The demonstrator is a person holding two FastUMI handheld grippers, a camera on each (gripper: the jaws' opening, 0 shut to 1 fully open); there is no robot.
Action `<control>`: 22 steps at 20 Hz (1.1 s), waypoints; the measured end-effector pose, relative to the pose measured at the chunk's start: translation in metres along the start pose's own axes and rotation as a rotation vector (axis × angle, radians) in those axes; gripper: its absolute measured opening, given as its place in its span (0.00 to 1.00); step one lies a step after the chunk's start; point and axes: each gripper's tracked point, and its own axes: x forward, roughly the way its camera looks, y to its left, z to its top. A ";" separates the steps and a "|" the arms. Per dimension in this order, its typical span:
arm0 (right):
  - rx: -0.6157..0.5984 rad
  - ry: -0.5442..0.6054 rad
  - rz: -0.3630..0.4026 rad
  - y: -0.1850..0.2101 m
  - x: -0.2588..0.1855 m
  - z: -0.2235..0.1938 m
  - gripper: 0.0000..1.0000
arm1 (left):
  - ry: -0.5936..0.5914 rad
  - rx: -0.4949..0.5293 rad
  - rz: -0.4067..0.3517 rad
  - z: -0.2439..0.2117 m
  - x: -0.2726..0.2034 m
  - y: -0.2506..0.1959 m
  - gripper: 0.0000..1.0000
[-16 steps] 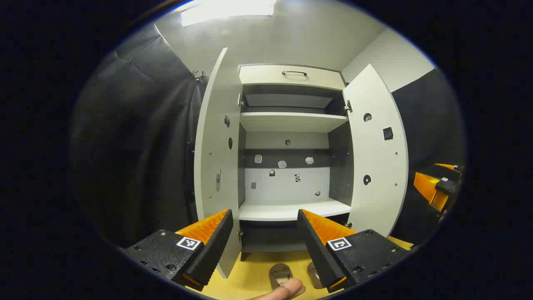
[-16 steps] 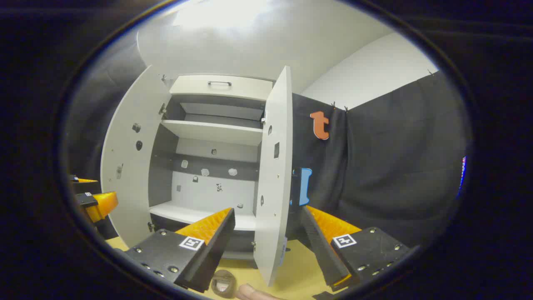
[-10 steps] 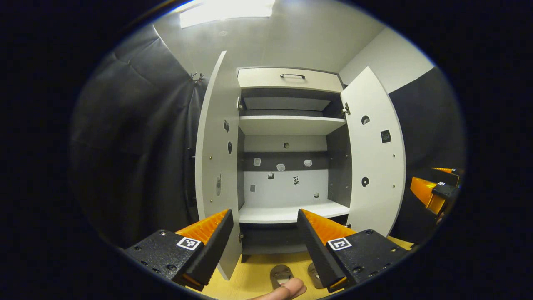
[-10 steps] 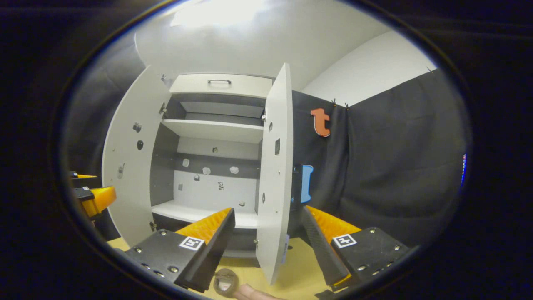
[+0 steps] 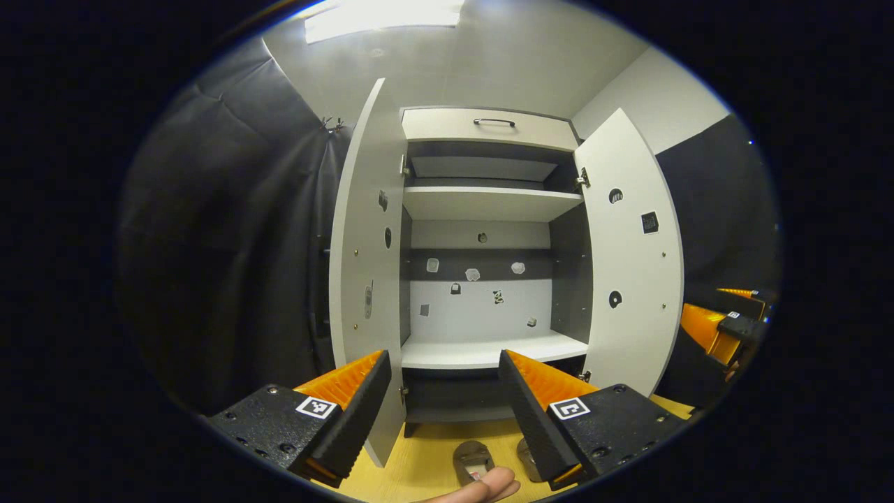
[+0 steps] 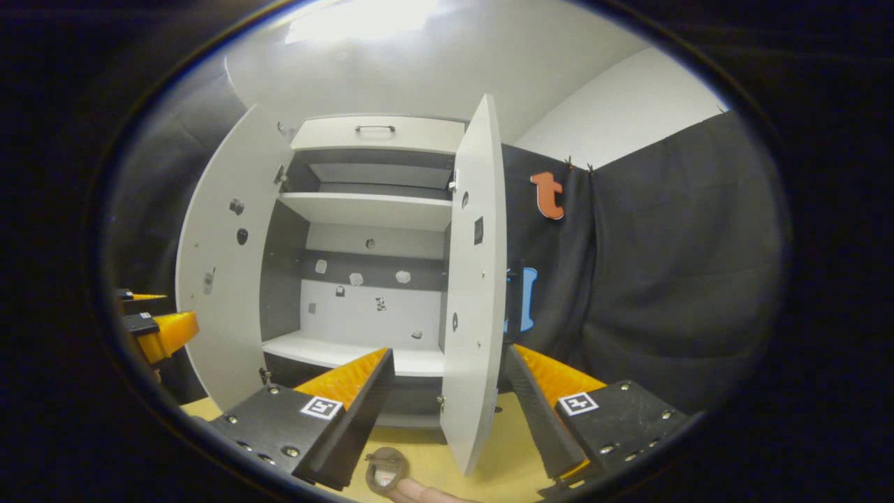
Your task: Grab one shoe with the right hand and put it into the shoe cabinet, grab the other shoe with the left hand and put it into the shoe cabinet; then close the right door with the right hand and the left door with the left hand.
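I hold both grippers back from the white two-door shoe cabinet [image 5: 489, 230], both doors swung wide so the shelves are reachable. Left gripper [image 5: 444, 391] spread, empty, facing the white lower shelf [image 5: 482, 353]. Right gripper [image 6: 447, 391] spread too, its fingers straddling the near edge of the white right door [image 6: 475, 279] without touching, as far as I can judge.

Left gripper view: two brown shoes [image 5: 473, 461] side by side on the yellow floor [image 5: 426, 454], near me, in front of the cabinet. Right gripper view shows one shoe, plus the left gripper at far left.
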 end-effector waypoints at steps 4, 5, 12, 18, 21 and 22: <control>-0.003 0.071 0.037 0.021 0.013 -0.046 0.96 | 0.000 -0.010 -0.012 -0.006 -0.002 0.003 0.95; -0.005 0.096 0.044 0.026 0.018 -0.061 0.94 | -0.003 -0.007 -0.015 -0.007 -0.003 0.004 0.95; -0.002 0.238 0.115 0.082 0.044 -0.166 0.94 | -0.017 0.008 -0.013 -0.012 -0.012 0.016 0.95; -0.070 0.398 0.212 0.128 0.041 -0.270 0.97 | -0.030 -0.003 -0.003 -0.017 -0.021 0.027 0.95; -0.074 0.515 0.222 0.140 0.033 -0.329 0.97 | -0.021 -0.030 -0.043 -0.025 -0.027 0.023 0.95; -0.099 0.540 0.207 0.139 0.032 -0.346 0.97 | -0.015 -0.041 -0.072 -0.029 -0.028 0.016 0.95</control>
